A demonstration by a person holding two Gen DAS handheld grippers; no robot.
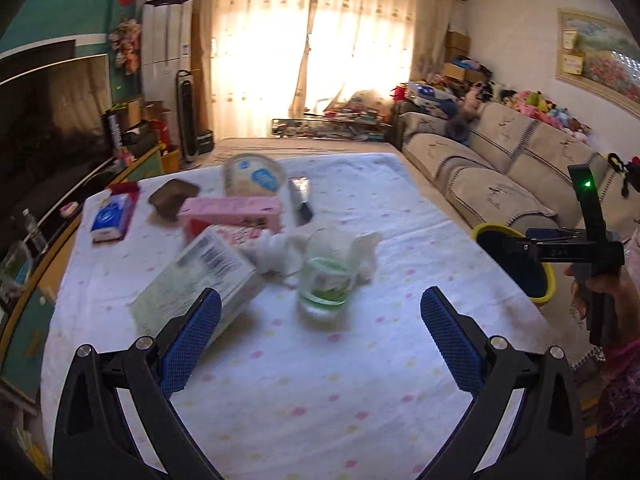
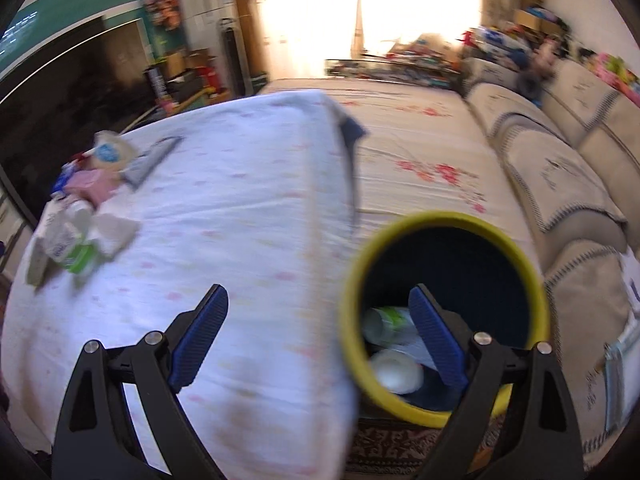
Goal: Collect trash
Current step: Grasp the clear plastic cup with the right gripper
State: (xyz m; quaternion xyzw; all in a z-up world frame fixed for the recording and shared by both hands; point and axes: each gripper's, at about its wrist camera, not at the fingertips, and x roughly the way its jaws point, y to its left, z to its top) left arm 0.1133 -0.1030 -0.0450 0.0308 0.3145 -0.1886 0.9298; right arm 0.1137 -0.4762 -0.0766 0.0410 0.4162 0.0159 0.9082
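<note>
Bench [image 1: 400, 208], draped in a white cloth with pastel dots; taken as landmark.

Trash on the bench, far-left part: clear plastic cup [image 1: 325, 276] with a green band, upright, crumpled white tissue [image 1: 276, 250] just behind it; pale carton with a printed label [image 1: 200, 280], lying tilted beside the cup; pink box [image 1: 230, 210] behind the carton; round lidded tub with blue stickers [image 1: 254, 178] behind the pink box; brown tray [image 1: 174, 196] and blue tissue pack [image 1: 110, 220] further left.

Bin [image 2: 440, 240], yellow rim, dark inside, standing off the bench's right edge, lower than the cloth. Contents: a white-and-green cup [image 2: 386, 322] on its side and a white rounded item [image 2: 396, 372].

Left gripper [image 1: 320, 344]: blue-padded jaws spread wide, nothing between them, above the near part of the bench.

Right gripper [image 2: 318, 332]: released, empty, one finger over the bench edge, the other over the bin mouth.

Sofa [image 1: 500, 160] beyond the bin.
</note>
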